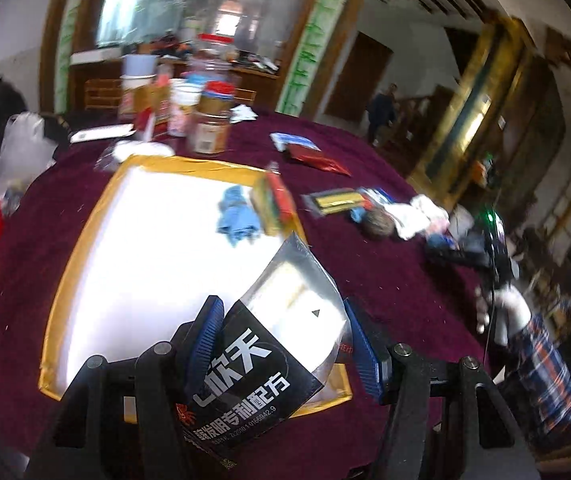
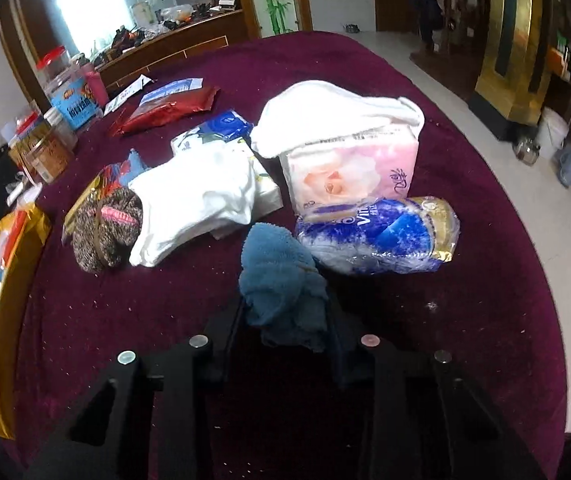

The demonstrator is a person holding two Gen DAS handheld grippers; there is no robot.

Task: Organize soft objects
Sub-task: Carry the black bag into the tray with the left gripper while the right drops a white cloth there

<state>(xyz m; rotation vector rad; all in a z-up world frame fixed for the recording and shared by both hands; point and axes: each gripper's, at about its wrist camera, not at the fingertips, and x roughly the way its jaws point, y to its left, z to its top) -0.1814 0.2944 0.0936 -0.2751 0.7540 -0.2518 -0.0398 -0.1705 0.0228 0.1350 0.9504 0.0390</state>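
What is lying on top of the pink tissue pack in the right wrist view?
A folded white cloth is draped over the top of the pink tissue pack, overhanging its left edge. The pack's top face is covered, so anything beneath the cloth cannot be seen.

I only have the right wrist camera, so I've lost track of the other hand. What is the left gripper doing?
Observer: The left gripper holds a black-and-clear pouch between its fingers.
Operator: Where is that relative to the tray at my left edge?
Observer: The pouch is lifted in front of the near end of the yellow-rimmed tray, apparently above it.
Operator: Is anything in the tray already?
Observer: Yes, what looks like a blue glove lies on its white floor, with a red-and-yellow packet beside it at the far right edge.
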